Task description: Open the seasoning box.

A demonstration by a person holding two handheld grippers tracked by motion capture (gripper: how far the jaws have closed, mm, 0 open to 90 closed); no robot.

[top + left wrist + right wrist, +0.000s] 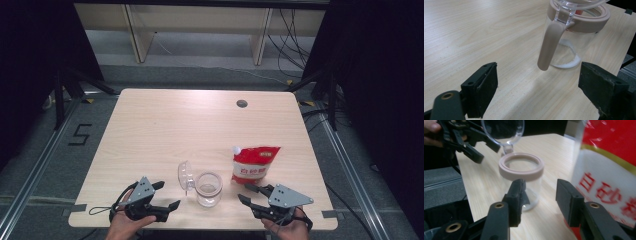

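Both grippers sit low at the near edge of the table (150, 120), and reading from the left, the left gripper (167, 195) comes first: its jaws are spread wide with nothing between them, aimed at the clear jar (208, 189) just to its right. From the left gripper view the jar (571, 40) stands upright with a beige ring around its mouth, a beige clasp handle (550, 45) hanging down its side, and a thin layer of white grains (570, 63) on the bottom. Its domed clear lid (185, 176) is hinged back, tilted open on the jar's left. Next comes the right gripper (250, 194), jaws parted and empty, pointing at the jar (521, 173) and standing just beside the red and white sugar bag (253, 165), which lies flat on the table behind and to the right of the jar. I judge the jar to be rigid, light while nearly empty, smooth and apt to slip or tip under a sideways squeeze; the safest hold looks like the beige ring or the body just below it, not the thin lid. The bag (609, 170) seems soft and slumping, its load shifting, with a white spout (236, 149) at its top left corner, so gripping near that spout would give the best control for pouring.
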